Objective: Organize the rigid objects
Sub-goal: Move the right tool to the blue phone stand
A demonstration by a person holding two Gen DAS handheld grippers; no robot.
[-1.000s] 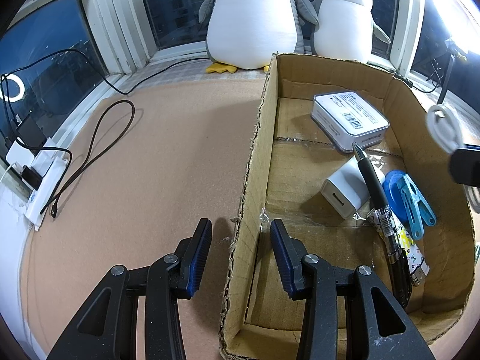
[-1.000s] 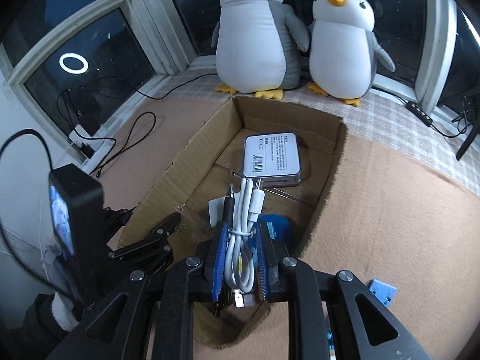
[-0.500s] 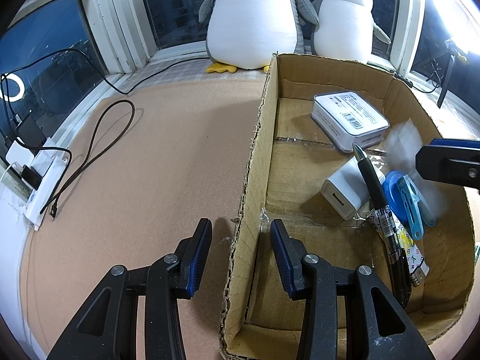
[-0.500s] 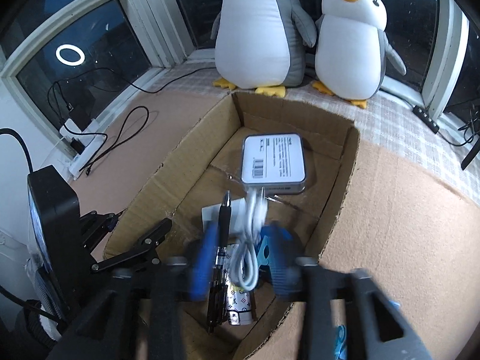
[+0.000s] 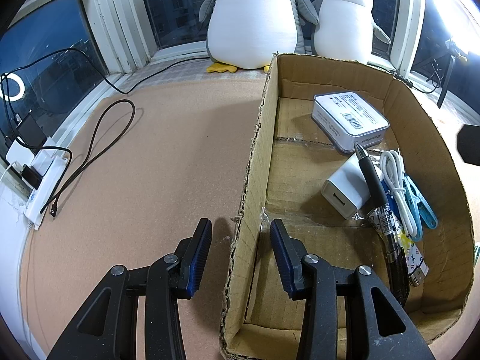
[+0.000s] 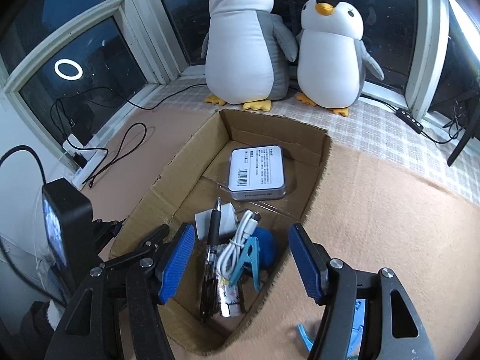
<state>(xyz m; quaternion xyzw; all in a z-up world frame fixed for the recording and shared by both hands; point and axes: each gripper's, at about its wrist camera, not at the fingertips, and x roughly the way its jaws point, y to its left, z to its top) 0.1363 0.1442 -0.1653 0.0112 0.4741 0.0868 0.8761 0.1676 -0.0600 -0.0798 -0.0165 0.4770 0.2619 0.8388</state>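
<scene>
A cardboard box (image 5: pixel 255 156) lies on the brown mat. Inside it are a white tin with a barcode (image 5: pixel 349 120), a white charger (image 5: pixel 345 192), a black pen (image 5: pixel 378 204) and a blue clip (image 5: pixel 420 204). A coiled white cable (image 6: pixel 237 246) rests loose on the clip and the pen. My right gripper (image 6: pixel 241 228) hovers above the box's near end. Its jaws are opening, and the pads touch nothing. My left gripper (image 5: pixel 240 222) straddles the box's left wall, with a gap between each pad and the cardboard.
Two plush penguins (image 6: pixel 243 45) stand on the checked sill behind the box. A white power strip (image 5: pixel 42 186) and a looped black cable (image 5: pixel 99 138) lie at the left window. Small blue pieces (image 6: pixel 360 315) lie on the mat under my right gripper.
The right gripper's jaws went from shut on the white cable to wide apart, and the cable dropped into the box beside the pen. The left gripper stayed where it was.
</scene>
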